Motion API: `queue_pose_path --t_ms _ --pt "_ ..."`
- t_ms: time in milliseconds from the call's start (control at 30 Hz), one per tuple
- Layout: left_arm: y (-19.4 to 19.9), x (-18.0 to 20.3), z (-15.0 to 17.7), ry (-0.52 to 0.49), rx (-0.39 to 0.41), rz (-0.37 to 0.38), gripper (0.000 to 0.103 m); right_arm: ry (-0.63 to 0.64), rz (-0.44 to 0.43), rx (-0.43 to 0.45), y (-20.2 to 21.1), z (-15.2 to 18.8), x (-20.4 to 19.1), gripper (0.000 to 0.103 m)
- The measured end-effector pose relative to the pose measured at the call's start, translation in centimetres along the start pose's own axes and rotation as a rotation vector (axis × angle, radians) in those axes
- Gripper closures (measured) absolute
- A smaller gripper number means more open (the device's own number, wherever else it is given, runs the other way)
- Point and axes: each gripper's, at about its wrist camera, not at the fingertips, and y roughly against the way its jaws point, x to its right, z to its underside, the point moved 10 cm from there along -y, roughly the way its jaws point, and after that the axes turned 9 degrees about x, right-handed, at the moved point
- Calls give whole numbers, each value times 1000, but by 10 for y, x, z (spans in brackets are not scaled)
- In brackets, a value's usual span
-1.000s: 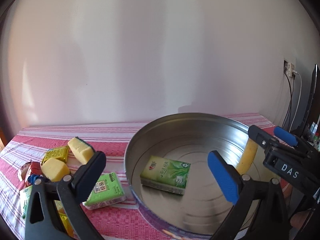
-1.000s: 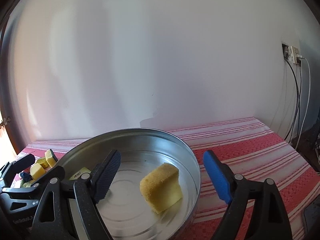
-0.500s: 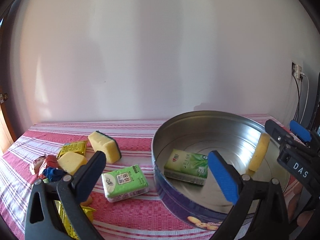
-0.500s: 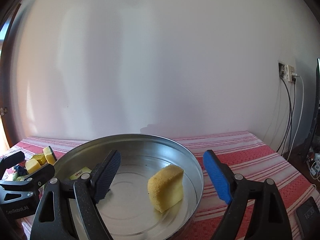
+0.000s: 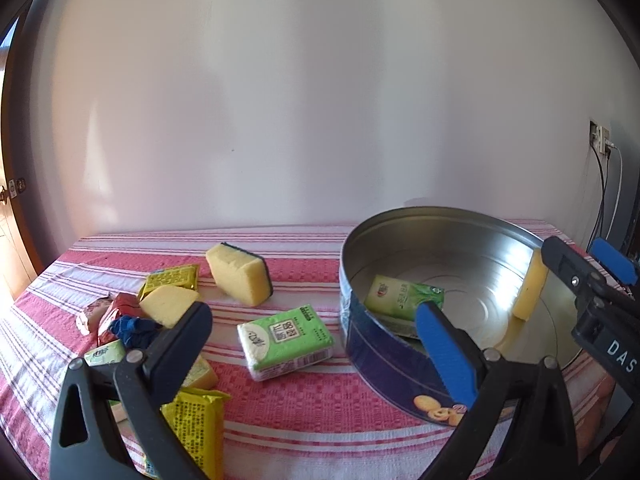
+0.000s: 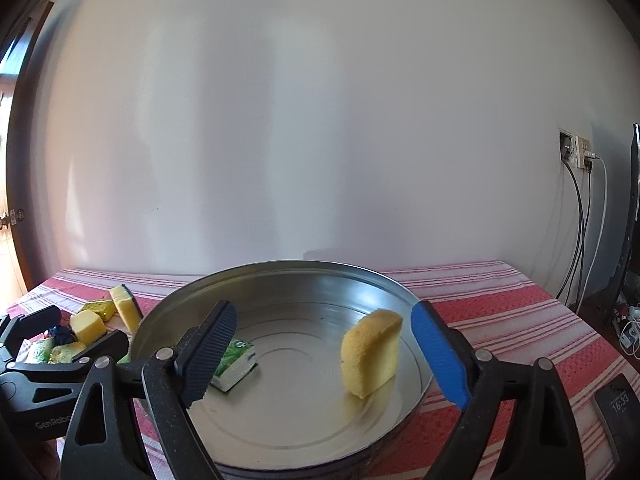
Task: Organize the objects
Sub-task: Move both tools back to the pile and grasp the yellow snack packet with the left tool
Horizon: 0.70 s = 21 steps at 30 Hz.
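A round metal tin [image 5: 440, 211] stands on the red striped tablecloth [image 5: 304, 412]. Inside it lie a green tissue pack [image 5: 404, 296] and a yellow sponge [image 6: 372, 354] that stands on edge against the wall. My right gripper [image 6: 326, 354] hovers over the tin [image 6: 304, 265]. Its jaws are opening, with the sponge in line between them but touching neither pad. My left gripper [image 5: 316, 346] is open over the cloth left of the tin. A second green tissue pack [image 5: 286, 336] lies flat between its fingers, untouched.
Left of the tin lie a yellow-and-green sponge [image 5: 240, 278], another sponge [image 5: 168, 306], yellow packets [image 5: 172, 278], a red wrapper [image 5: 120, 308] and a blue wad [image 5: 132, 330]. A phone [image 6: 616, 404] lies at the right table edge. A wall socket [image 6: 576, 154] with cables hangs behind.
The left gripper has swung left, away from the tin and over the loose tissue pack. The right gripper has drawn back with wider jaws, and the sponge now stands on edge.
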Motion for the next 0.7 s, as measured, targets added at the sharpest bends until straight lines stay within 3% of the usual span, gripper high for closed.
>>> queue_pose_path --t_ms 700 --pt "22 -49 14 13 -56 -14 0 4 -50 -19 20 6 -45 12"
